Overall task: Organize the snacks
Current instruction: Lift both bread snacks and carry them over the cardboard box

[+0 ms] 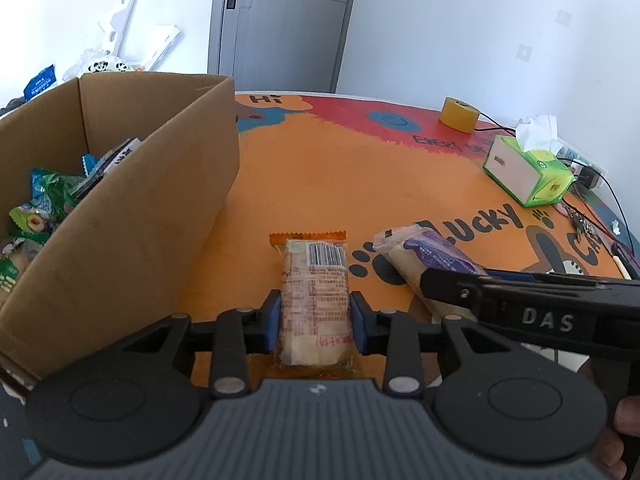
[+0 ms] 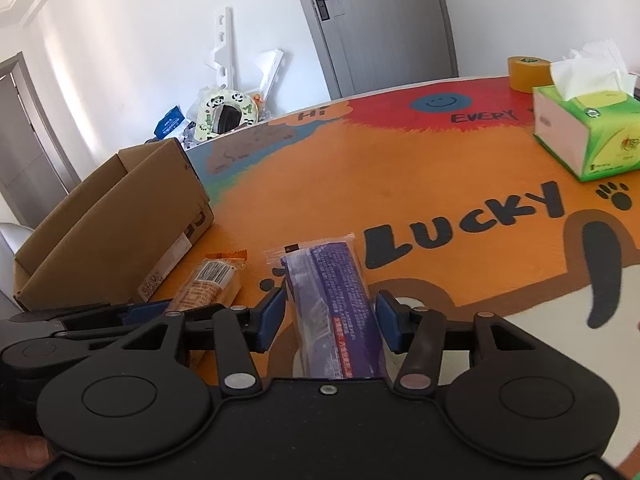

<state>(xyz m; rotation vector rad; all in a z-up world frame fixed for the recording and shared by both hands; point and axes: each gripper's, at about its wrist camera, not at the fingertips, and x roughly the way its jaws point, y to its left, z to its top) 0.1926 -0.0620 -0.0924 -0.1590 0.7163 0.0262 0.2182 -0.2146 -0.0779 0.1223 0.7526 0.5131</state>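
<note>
Only crinkly, oblong orange-edged packet (image 1: 314, 300), purple-printed packet (image 2: 340, 312)

A room in a home: white walls, grey door (image 2: 376, 20) with lever handle, cartoon-printed table mat (image 1: 360, 184) reading "LUCKY", green tissue box (image 2: 588, 132), tape roll (image 1: 459, 114), clutter heaped by wall (image 2: 216, 114).

Purple snack pack (image 2: 336, 312) between right gripper (image 2: 330, 320) jaws, seemingly unclamped.
</note>
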